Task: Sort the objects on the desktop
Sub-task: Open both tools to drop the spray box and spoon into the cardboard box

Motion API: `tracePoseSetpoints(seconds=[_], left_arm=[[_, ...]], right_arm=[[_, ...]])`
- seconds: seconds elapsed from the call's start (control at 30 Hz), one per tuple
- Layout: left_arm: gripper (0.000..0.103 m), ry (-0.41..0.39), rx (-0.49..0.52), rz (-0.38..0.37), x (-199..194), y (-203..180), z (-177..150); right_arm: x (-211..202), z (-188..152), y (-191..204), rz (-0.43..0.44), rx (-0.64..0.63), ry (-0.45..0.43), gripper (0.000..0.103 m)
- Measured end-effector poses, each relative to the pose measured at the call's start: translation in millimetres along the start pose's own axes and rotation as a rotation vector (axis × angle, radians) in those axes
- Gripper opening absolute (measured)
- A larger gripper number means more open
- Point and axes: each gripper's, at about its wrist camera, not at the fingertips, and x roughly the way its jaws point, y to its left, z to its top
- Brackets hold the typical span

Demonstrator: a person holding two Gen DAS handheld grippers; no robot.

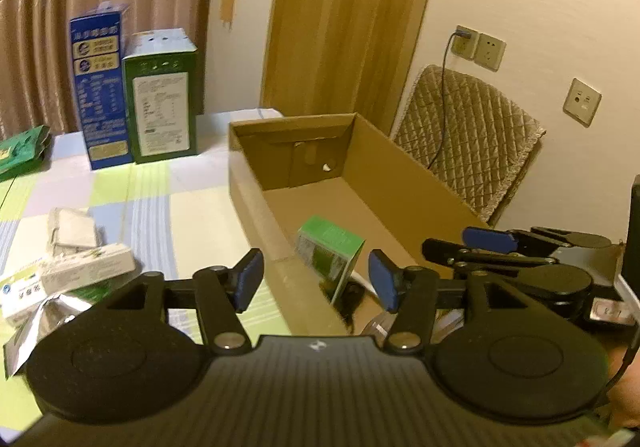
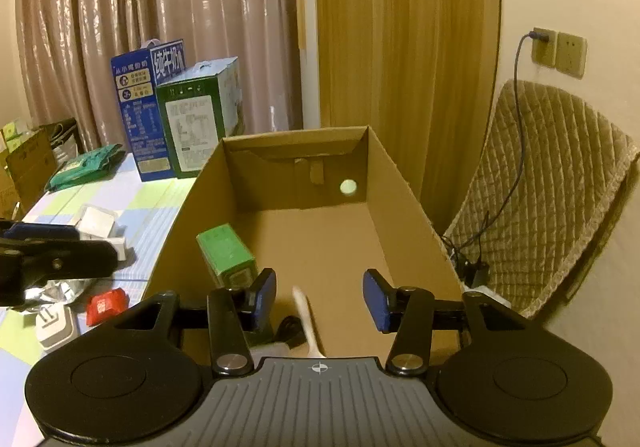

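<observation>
Counter cloth (image 1: pixel 180 215): pale checks, green/lilac/white w/ blue stripes. Cardboard box (image 2: pixel 404 203) plain brown; small carton (image 2: pixel 226 251) inside it green. Far left: milk carton (image 2: pixel 134 119) blue, next one (image 2: pixel 192 131) dark green w/ white label. Tool pads (image 2: pixel 264 297) blue, arms black. Chair cover (image 2: pixel 552 183) tan, quilted diamonds.

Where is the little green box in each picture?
Left wrist view: the little green box sits tilted inside the cardboard box, near its left wall, between the left gripper pads.
Right wrist view: it lies at the left wall, above the right gripper.
Shared landmark: the round hole in the far wall.
</observation>
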Motion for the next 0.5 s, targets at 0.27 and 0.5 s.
tracePoseSetpoints(seconds=[0.27, 0.5], left_arm=[[0.057, 0.010, -0.012, 0.015, -20, 15, -14], [0.068, -0.011, -0.024, 0.028, -48, 31, -21]], right_arm=[[-21, -6, 12, -0.003, 0.011, 0.008, 0.050], [-44, -10, 41, 0.025, -0.012, 0.002, 0.065]])
